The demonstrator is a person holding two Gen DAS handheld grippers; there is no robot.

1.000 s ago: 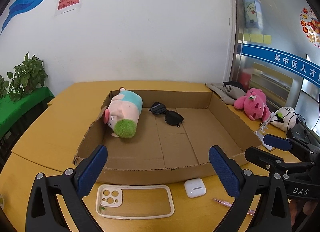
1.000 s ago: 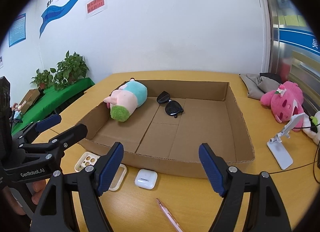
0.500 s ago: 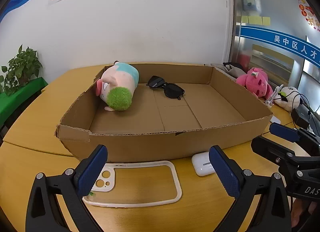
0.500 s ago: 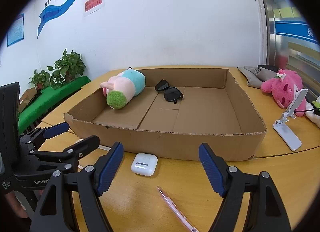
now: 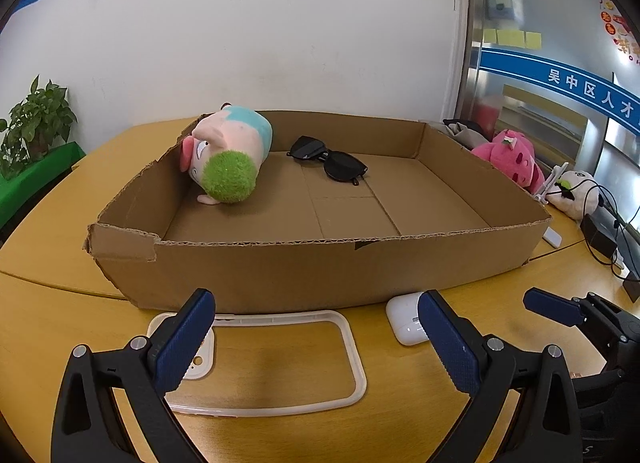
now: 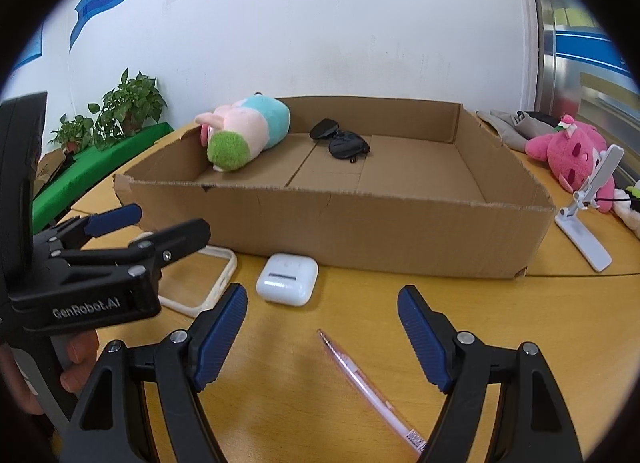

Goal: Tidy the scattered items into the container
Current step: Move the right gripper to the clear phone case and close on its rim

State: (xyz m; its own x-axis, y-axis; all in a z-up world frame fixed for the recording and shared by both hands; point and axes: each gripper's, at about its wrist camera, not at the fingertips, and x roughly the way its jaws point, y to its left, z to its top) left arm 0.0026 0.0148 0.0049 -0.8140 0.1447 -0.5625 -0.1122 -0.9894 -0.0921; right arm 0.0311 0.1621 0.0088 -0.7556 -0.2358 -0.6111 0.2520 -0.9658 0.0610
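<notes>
both grippers, left (image 5: 316,337) and right (image 6: 322,337), hold fingers spread, pinching nothing, over phone case (image 5: 276,359), earbud case (image 6: 287,279) and, seemingly, a pen (image 6: 372,393).

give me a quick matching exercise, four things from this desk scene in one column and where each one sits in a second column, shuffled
Things:
1. sunglasses
2. earbud case
3. pen
4. phone case

Places:
A. on the table between the right gripper's open fingers
B. inside the cardboard box, beside the plush toy
C. on the table under the left gripper
D. on the table, just outside the box's front wall

Pairs: 1-B, 2-D, 3-A, 4-C
</notes>
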